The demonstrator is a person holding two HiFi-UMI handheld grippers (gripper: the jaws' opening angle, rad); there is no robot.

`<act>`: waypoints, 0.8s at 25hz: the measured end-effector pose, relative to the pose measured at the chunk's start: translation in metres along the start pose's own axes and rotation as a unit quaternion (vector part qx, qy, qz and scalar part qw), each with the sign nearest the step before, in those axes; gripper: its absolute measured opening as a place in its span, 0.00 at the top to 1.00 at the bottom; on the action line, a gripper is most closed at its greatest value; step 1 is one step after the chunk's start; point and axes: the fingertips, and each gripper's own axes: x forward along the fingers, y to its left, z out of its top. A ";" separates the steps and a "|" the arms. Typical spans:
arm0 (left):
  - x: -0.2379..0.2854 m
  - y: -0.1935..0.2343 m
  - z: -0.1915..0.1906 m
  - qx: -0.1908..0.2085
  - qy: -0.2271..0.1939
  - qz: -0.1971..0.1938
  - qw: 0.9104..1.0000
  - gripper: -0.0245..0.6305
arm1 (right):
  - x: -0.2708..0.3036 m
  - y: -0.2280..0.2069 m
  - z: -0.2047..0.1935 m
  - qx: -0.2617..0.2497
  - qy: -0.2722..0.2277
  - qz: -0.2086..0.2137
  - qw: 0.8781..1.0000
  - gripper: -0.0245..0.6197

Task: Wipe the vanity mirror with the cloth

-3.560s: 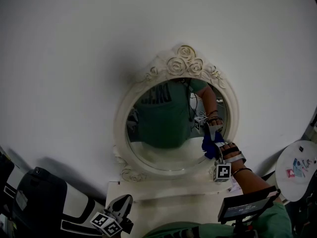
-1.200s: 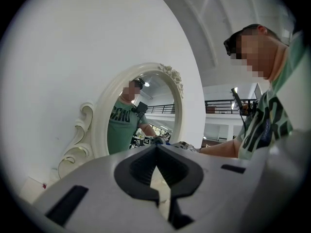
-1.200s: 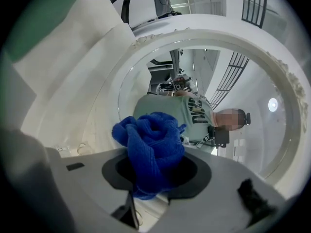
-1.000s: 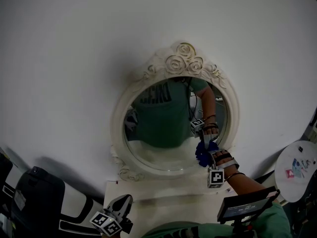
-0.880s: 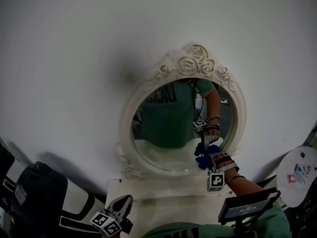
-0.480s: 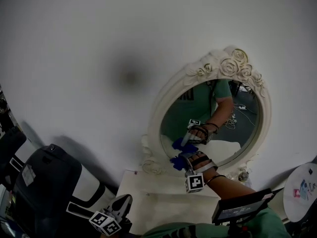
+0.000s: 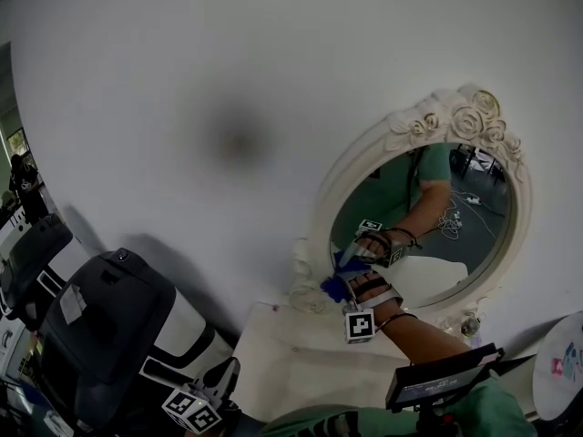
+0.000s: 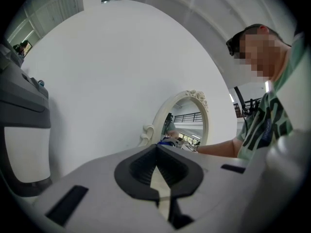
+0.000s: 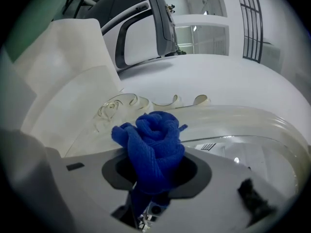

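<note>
The oval vanity mirror (image 7: 453, 215) hangs in a white frame (image 7: 474, 116) carved with roses, right of centre in the head view. My right gripper (image 7: 341, 280) is shut on a bunched blue cloth (image 7: 333, 287) that presses at the glass's lower left edge, against the frame. In the right gripper view the cloth (image 9: 155, 142) bulges out of the gripper (image 9: 156, 160), with the frame's scrolls (image 9: 141, 102) just beyond. My left gripper (image 7: 224, 382) hangs low at the bottom, shut on nothing. From the left gripper (image 8: 156, 148) the mirror (image 8: 187, 121) shows far ahead.
A white tabletop (image 7: 291, 358) lies under the mirror. A large dark grey and white machine (image 7: 105, 330) stands at the left. A small round white table (image 7: 563, 371) is at the far right. A black screen (image 7: 443, 381) sits near my chest. Plain white wall surrounds the mirror.
My right gripper has carried the cloth from the glass's lower right across to its lower left edge. The head view has swung left, so the mirror now sits to the right. The left gripper stayed put.
</note>
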 end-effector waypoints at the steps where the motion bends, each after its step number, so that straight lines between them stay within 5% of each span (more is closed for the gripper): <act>1: 0.004 -0.004 0.000 0.002 0.002 -0.007 1.000 0.95 | -0.001 0.001 -0.002 0.001 0.000 0.001 1.000 0.73; 9: 0.048 -0.033 -0.001 0.018 0.023 -0.062 0.998 0.95 | -0.038 0.036 -0.075 0.020 0.032 0.009 0.999 0.73; 20: 0.116 -0.094 -0.020 0.025 0.053 -0.148 0.987 0.95 | -0.124 0.099 -0.233 0.038 0.159 0.036 0.986 0.73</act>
